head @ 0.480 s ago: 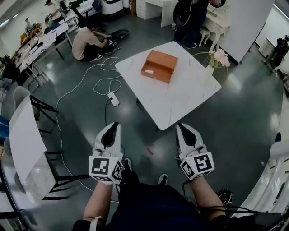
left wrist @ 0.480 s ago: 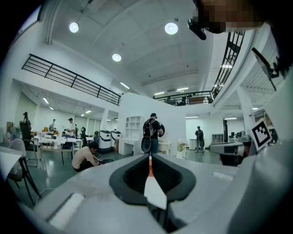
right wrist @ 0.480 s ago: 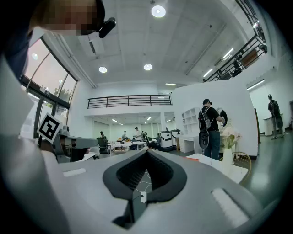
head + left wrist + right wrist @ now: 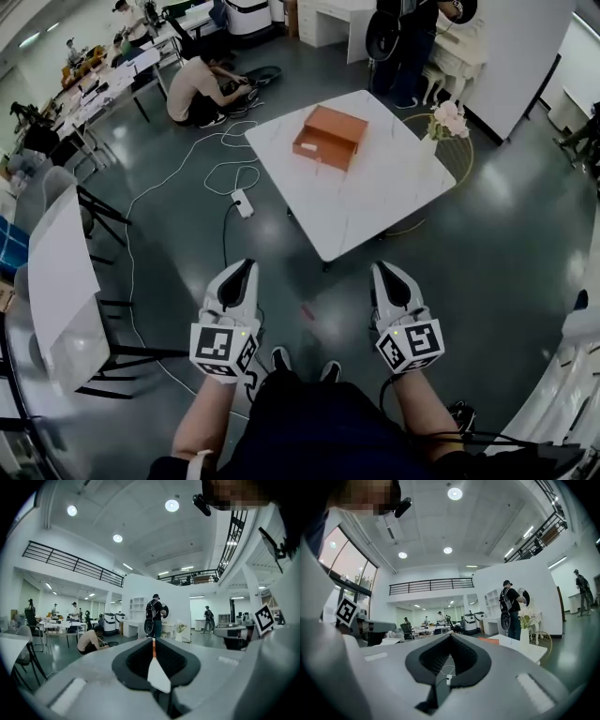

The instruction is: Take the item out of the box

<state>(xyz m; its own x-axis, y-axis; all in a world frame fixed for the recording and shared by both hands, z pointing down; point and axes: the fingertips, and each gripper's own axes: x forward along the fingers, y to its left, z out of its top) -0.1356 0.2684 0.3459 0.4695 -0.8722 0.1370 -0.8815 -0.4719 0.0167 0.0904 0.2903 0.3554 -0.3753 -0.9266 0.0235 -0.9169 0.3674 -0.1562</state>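
Note:
An orange box (image 4: 330, 137) with an open top sits on the far half of a white marble-look table (image 4: 375, 202); what is in it cannot be made out. My left gripper (image 4: 247, 264) and right gripper (image 4: 379, 268) hang over the dark floor, well short of the table's near corner. Both point toward the table, and both are shut with nothing between the jaws. In the left gripper view the left gripper (image 4: 153, 640) has its tips together. In the right gripper view the right gripper (image 4: 450, 635) is also shut, with the box (image 4: 488, 640) a thin orange strip beyond it.
A vase of pale flowers (image 4: 448, 122) stands at the table's right corner above a gold round stand (image 4: 461, 173). A white cable and power strip (image 4: 242, 202) lie on the floor left of the table. A person (image 4: 199, 86) crouches farther back. A white desk (image 4: 58, 267) stands at left.
The person's feet have shifted and both grippers sit slightly lower in the head view. Both stay shut and empty; the box has not moved.

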